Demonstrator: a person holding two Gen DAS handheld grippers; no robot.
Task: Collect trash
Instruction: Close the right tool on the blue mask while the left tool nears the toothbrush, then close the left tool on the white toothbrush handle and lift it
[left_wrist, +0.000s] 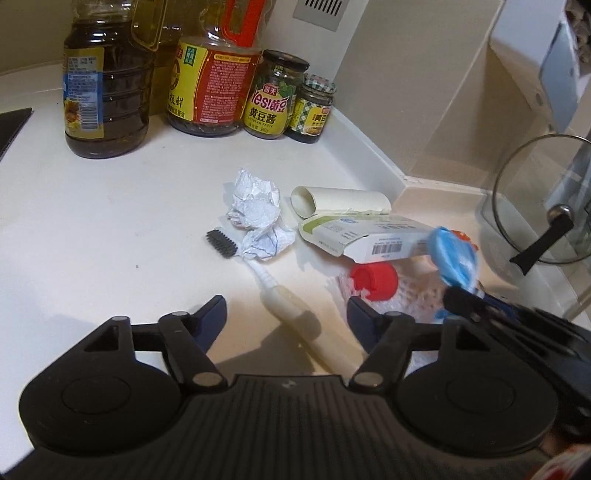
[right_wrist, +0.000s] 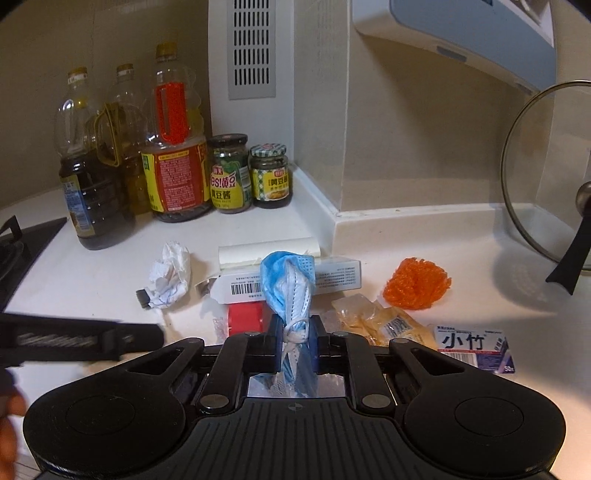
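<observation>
The white counter (right_wrist: 92, 280) carries oil bottles (right_wrist: 92, 184) part full of dark and yellow oil, and two soybean paste jars (right_wrist: 229, 173), lids on. Among the litter before them, the right tool (right_wrist: 295, 341) is clenched on a crumpled blue face mask (right_wrist: 288, 280), lifted above the white carton (right_wrist: 332, 277): pickup done, I judge. No bin shows. The left tool (left_wrist: 286, 314) hangs released over the toothbrush (left_wrist: 258, 273), likely next: lower, straddle, close.

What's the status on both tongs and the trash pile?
Right tongs shut on blue face mask, lifted. Left tongs open, empty, straddling toothbrush. Crumpled tissue and paper tube uncollected.
</observation>
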